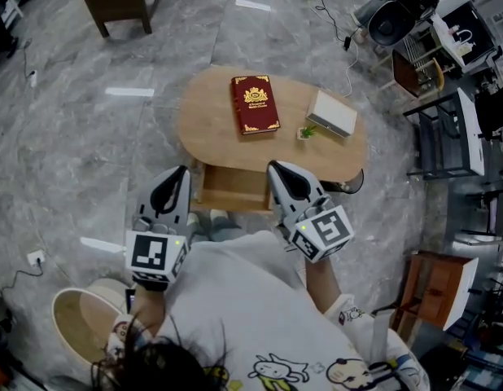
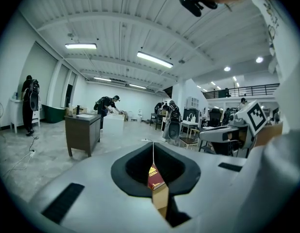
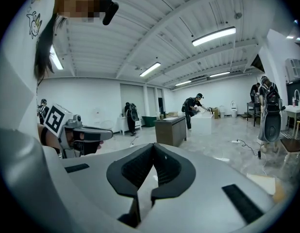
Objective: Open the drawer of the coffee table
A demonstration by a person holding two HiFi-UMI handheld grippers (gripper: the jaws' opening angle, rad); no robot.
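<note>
Left claw and right claw both closed, empty, flanking the open drawer of the desk; red book on top.

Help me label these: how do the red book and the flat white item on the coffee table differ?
The red book bears gold ornament; the flat white item is plain. The red book lies mid-table; the flat white item nearer the right end, beside a tiny plant. Both lie flat on the coffee table.
</note>
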